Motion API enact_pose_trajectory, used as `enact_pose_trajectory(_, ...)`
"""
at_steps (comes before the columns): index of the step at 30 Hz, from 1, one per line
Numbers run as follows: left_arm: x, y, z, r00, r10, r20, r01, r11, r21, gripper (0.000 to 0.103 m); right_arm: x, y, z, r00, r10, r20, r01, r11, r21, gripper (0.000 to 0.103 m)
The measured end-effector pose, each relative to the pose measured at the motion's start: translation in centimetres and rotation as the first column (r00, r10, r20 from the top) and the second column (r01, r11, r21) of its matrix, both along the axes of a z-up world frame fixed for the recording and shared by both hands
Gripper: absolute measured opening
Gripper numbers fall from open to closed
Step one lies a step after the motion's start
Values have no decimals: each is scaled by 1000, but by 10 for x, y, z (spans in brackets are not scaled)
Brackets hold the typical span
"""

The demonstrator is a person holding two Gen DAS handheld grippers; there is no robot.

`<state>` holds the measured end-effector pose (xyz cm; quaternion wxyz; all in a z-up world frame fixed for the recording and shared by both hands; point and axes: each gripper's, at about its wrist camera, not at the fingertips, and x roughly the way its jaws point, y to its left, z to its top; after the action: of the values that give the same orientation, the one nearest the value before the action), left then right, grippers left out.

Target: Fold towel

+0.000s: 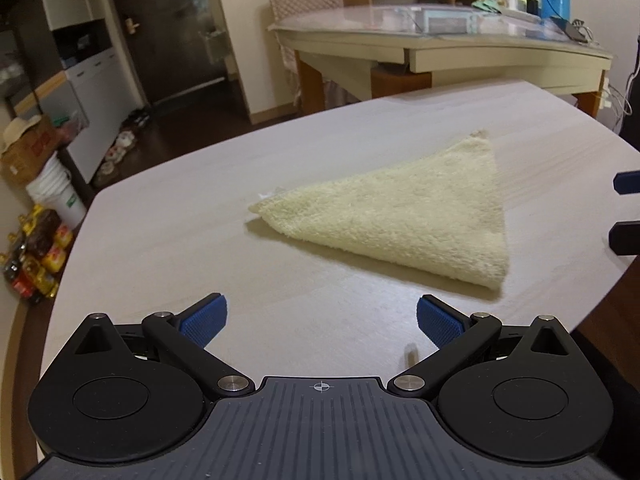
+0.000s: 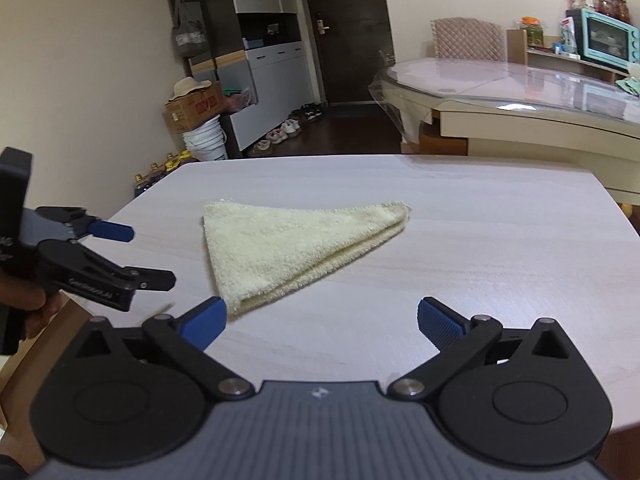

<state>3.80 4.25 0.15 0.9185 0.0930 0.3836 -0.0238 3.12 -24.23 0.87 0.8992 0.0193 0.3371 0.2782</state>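
A cream towel [image 1: 404, 212] lies folded into a layered triangle on the pale wooden table [image 1: 180, 240]. My left gripper [image 1: 322, 320] is open and empty, hovering short of the towel's near edge. In the right wrist view the towel [image 2: 288, 248] lies ahead with its near corner just beyond my open, empty right gripper [image 2: 322, 320]. The left gripper [image 2: 144, 256] shows there at the left, open. The right gripper's fingertips [image 1: 626, 182] show at the right edge of the left wrist view.
A glass-topped dining table [image 2: 520, 96] with a teal oven [image 2: 608, 40] and a chair stands behind. Cabinets, a cardboard box [image 2: 192, 110], white buckets, bottles and shoes line the floor at the left. The table's far edge [image 2: 360, 157] is ahead.
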Motion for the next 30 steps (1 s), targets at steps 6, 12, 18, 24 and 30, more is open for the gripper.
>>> enact_pose_trajectory(6,-19,-7,5,999,37,20,-37,999,-8,103,-12,-6,3,1000,-1,6,1,1000,0,103)
enact_pose_trajectory(12,-33,-8,11,997,54,46,-53,998,-16,103,-13,-7,-1,1000,-6,-15,6,1000,8,103)
enact_pose_trajectory(18,-29,-3,11,997,72,42,-71,997,-15,103,-14,-6,-1,1000,-2,-15,3,1000,14,103)
enact_pose_trajectory(24,-30,-5,10,997,69,41,-68,998,-17,103,-13,-8,-2,1000,-7,-20,8,1000,18,103)
enact_pose_trajectory(30,-29,-7,7,997,63,37,-63,998,-13,103,-13,-9,-2,1000,-10,-24,10,1000,21,103)
